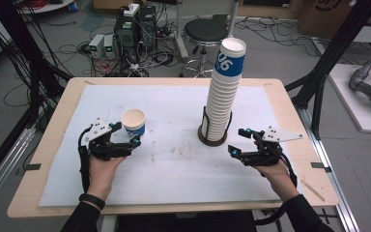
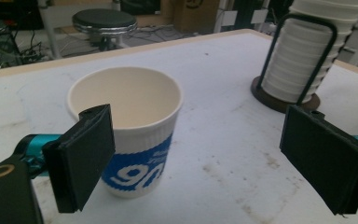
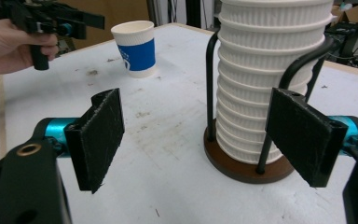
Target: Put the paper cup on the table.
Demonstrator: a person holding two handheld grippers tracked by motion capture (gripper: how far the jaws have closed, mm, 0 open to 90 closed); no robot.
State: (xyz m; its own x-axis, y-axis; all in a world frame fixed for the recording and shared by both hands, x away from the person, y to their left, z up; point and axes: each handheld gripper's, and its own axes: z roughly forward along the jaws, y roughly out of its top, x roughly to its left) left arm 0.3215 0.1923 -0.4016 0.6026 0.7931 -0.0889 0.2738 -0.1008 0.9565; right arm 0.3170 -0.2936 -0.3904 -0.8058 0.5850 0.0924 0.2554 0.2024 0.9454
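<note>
A single paper cup (image 1: 134, 122) stands upright on the white sheet (image 1: 174, 169) that covers the counter (image 1: 38, 193), left of the middle, its blue band carrying large white figures that read "90" in the left gripper view, with smaller white lettering above them too blurred to read. The left gripper (image 1: 125, 135) sits just near and left of it with its jaws spread wide; in the left gripper view one pad stands in front of the cup's near wall and the other well off to the side, neither pressing on it. To the right of the middle a tall stack of cups (image 1: 223, 92) rises out of a black wire holder (image 1: 216, 136) on a round dark base, and the top cup's blue band shows the same big figures upside down. The right gripper (image 1: 239, 140) hangs just right of that holder, jaws moderately apart and empty, the stack near but not between them. Open sheet, lightly stained, lies between the cup and the holder and along the near edge. Beyond the far edge stand a black round stool (image 1: 205, 33), computer cases (image 1: 135, 26) and tangled cables (image 1: 77, 53) on the floor.
</note>
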